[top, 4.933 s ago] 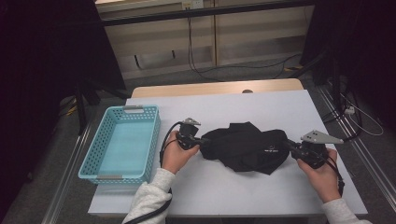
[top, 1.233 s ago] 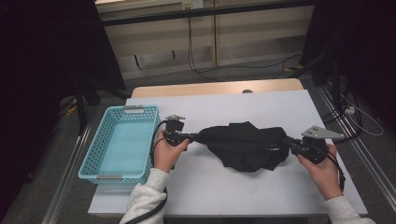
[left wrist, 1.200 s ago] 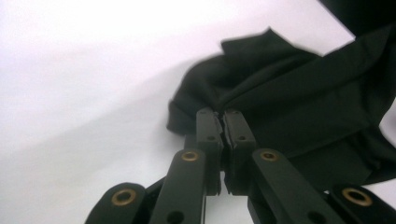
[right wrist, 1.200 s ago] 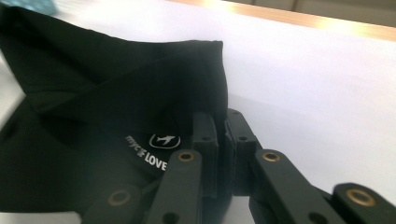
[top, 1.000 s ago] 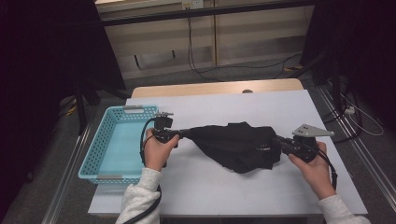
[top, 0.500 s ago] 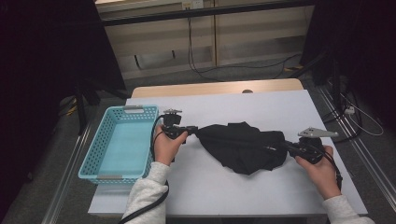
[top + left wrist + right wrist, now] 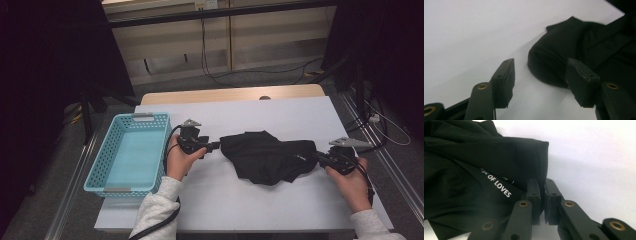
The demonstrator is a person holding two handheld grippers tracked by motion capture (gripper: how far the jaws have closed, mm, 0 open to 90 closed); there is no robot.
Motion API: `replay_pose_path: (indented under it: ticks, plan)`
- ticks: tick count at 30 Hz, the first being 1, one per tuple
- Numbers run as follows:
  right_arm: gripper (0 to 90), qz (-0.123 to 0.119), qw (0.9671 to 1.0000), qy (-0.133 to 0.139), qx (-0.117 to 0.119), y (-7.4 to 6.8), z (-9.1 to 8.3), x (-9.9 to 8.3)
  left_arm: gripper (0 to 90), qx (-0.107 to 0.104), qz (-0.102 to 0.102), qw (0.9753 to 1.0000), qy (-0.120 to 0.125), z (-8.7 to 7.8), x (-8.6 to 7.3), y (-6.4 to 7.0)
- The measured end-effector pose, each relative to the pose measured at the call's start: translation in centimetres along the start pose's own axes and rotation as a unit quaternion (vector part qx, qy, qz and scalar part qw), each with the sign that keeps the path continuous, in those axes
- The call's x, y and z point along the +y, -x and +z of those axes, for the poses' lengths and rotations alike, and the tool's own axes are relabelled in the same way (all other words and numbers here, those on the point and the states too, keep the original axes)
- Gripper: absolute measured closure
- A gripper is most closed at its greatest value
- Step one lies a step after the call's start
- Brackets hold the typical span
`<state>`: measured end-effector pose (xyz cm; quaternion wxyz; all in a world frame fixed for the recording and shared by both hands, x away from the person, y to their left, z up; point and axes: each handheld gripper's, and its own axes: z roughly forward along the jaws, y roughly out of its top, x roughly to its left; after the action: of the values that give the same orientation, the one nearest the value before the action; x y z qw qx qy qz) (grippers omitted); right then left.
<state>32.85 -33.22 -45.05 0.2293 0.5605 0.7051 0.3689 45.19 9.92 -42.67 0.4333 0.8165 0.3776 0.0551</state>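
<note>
The black garment (image 7: 267, 157) lies crumpled on the white desk (image 7: 240, 205), long axis left to right between my grippers, my right gripper (image 7: 322, 159) clamping its right end, my left gripper (image 7: 216, 146) released just beside its left end.

Black garment (image 7: 267, 157) (white lettering), turquoise basket (image 7: 100, 170), white table (image 7: 280, 112).
</note>
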Motion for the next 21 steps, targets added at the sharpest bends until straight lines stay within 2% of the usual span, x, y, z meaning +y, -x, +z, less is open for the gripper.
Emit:
replay_pose_path:
  ticks: [2, 5, 8, 10, 12, 17, 18, 19, 21]
  plan:
    - [84.4, -0.004, 1.0000, 0.004, 0.002, 0.0, -0.1, 0.0, 39.6, 0.002, 0.013, 0.9999, -0.009, 0.3, -0.2, 0.0]
    - [84.4, -0.008, 1.0000, 0.005, 0.001, -0.2, -0.1, 0.1, 37.3, 0.018, 0.029, 0.9992, -0.022, 1.1, -0.6, -0.1]
    - [84.3, -0.013, 0.9999, 0.009, 0.004, -0.3, 0.0, 0.1, 32.3, 0.014, 0.029, 0.9990, -0.030, 2.1, -0.9, -0.4]
    - [84.3, -0.012, 0.9998, 0.011, 0.005, -0.4, -0.1, 0.2, 30.7, 0.008, 0.032, 0.9992, -0.021, 2.6, -0.9, -0.4]
    - [84.3, -0.012, 0.9998, 0.016, 0.008, -0.4, -0.1, 0.2, 27.0, -0.001, 0.053, 0.9984, -0.019, 3.0, -0.5, -0.3]
    - [84.2, -0.012, 0.9997, 0.017, 0.015, -0.5, 0.0, 0.3, 26.6, -0.006, 0.066, 0.9977, 0.012, 4.2, 0.3, -0.1]
    - [84.2, -0.012, 0.9997, 0.017, 0.017, -0.6, 0.0, 0.3, 27.6, -0.009, 0.072, 0.9973, 0.010, 4.5, 0.5, -0.1]
    - [84.3, -0.012, 0.9996, 0.017, 0.018, -0.6, 0.1, 0.3, 28.4, -0.012, 0.067, 0.9975, 0.018, 4.8, 0.6, -0.1]
    - [84.2, -0.013, 0.9996, 0.014, 0.021, -0.7, 0.1, 0.3, 31.2, -0.031, 0.055, 0.9978, 0.023, 5.5, 0.8, -0.1]
